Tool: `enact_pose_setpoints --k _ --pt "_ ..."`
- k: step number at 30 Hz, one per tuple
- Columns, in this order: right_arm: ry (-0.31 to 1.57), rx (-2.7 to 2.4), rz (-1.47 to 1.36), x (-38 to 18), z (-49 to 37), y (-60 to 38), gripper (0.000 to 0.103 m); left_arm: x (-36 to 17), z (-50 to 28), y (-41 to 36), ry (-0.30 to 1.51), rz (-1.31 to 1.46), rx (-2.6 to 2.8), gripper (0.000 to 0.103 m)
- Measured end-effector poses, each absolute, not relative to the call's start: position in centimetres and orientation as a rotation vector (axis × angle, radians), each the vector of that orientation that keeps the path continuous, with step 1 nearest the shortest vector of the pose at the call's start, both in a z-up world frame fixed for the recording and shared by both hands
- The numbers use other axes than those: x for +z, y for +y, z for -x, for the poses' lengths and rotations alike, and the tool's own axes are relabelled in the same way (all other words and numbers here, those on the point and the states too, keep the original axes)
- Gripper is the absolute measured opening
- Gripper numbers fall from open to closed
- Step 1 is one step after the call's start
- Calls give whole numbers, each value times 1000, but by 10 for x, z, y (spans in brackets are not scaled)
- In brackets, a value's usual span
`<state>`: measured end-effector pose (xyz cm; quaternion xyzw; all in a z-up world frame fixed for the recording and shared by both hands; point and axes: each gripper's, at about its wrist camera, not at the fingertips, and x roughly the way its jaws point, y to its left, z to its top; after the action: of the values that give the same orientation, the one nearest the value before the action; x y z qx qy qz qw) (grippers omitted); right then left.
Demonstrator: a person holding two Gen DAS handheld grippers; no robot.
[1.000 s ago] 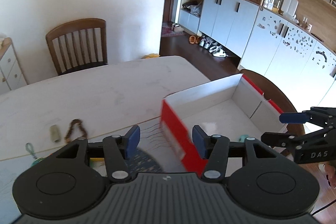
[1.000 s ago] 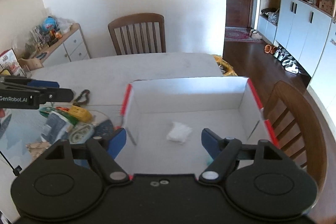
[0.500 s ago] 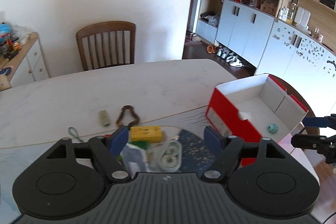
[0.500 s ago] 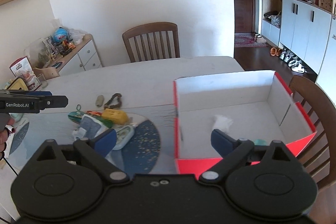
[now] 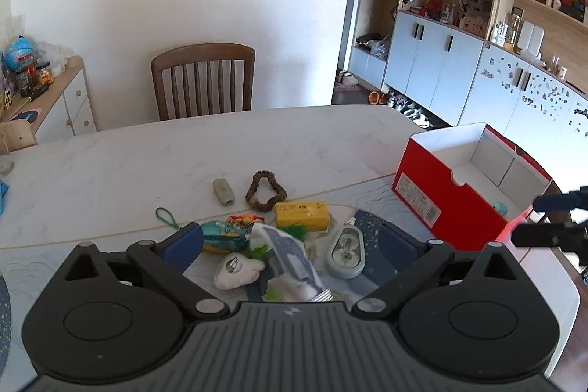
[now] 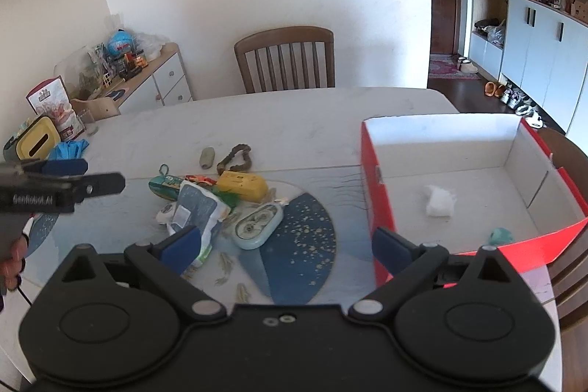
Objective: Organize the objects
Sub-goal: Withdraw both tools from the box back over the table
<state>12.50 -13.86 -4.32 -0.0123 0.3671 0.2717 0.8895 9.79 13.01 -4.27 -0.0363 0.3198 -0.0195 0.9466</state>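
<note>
A person holds two handheld grippers above a marble-look table (image 5: 121,157) strewn with small household items. The left gripper (image 5: 290,241) hangs over the pile with its jaws opening, nothing pinched between them; the heap lies on the table beneath. The right gripper (image 6: 286,245) is spread wide and empty, poised between the pile and a red shoebox (image 6: 371,193) that stands open on the table's right side.

The clutter sits on and around a blue speckled placemat (image 6: 305,245) — a yellow box (image 5: 302,215), a pale oval case (image 5: 345,254), a grey-blue foil packet (image 5: 290,254) lying across the heap, a white plush toy (image 5: 235,270) just beside it, and a teal pouch (image 5: 220,234). Farther back, apart from the heap, lie a brown scrunchie (image 5: 265,190) and a small grey-green capsule (image 5: 223,192), side by side on the bare tabletop.

Inside the shoebox rest a crumpled white wad (image 6: 439,201) near the middle and a small teal object (image 6: 499,236) by the near wall. A wooden chair (image 6: 284,59) stands at the table's far edge — and a person's hand (image 6: 13,254) grips the left tool's handle at the frame's edge.
</note>
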Motion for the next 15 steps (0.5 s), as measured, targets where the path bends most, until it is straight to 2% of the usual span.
enact_pose_setpoints --k 15 --pt "841 567 68 -75 -144 -77 99 -103 -72 128 718 21 -116 103"
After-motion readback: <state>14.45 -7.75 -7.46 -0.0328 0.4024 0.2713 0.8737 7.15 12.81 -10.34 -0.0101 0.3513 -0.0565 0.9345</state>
